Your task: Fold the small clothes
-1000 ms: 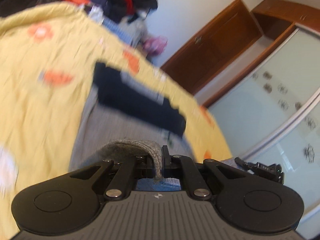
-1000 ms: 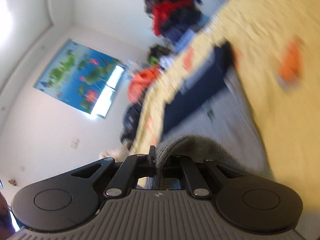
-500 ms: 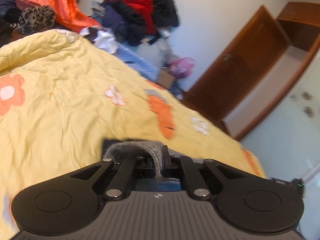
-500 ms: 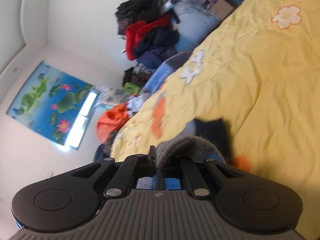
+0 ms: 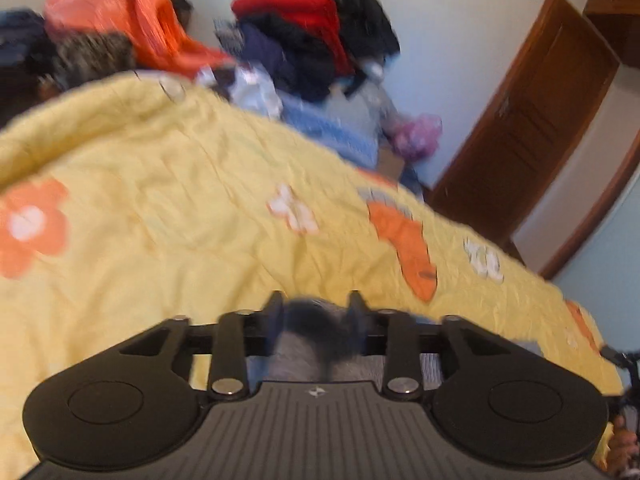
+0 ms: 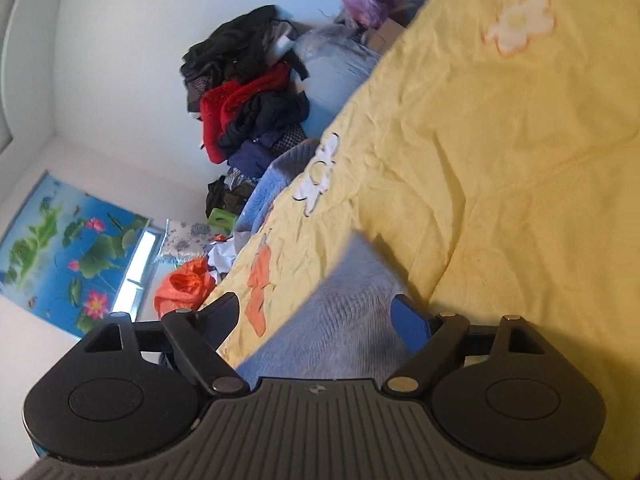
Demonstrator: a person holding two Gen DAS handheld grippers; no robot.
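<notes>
**A:** Letting go is our job right now. Both claws are opening. The left claw (image 5: 316,308) is about half open, and the grey cloth (image 5: 308,344) sits between its tips, low in the middle of the frame. It is blurry there, so we cannot tell if the pads touch it.

**B:** And the right claw (image 6: 316,316)?

**A:** It is wide open. The same grey cloth (image 6: 340,320) lies flat on the yellow bed cover (image 6: 500,160) between the tips, and the pads are clear of it. We think the fold is laid down.

**B:** How do we do this bit well?

**A:** We should open all the way first, then pull straight back, low and slow. If a tip snags the knit, the fold could come undone.

**B:** What else is around us?

**A:** In the right view, a big clothes pile (image 6: 248,100) sits by the wall at the upper left, an orange bag (image 6: 184,284) at the left, and a lotus picture (image 6: 68,248) on the wall. In the left view, a brown door (image 5: 528,120) is at the right.

**B:** Is anything in our way?

**A:** No. Those things are well apart from the cloth. The bed cover is wrinkly, though, so the cloth may not lie quite smooth.
</notes>
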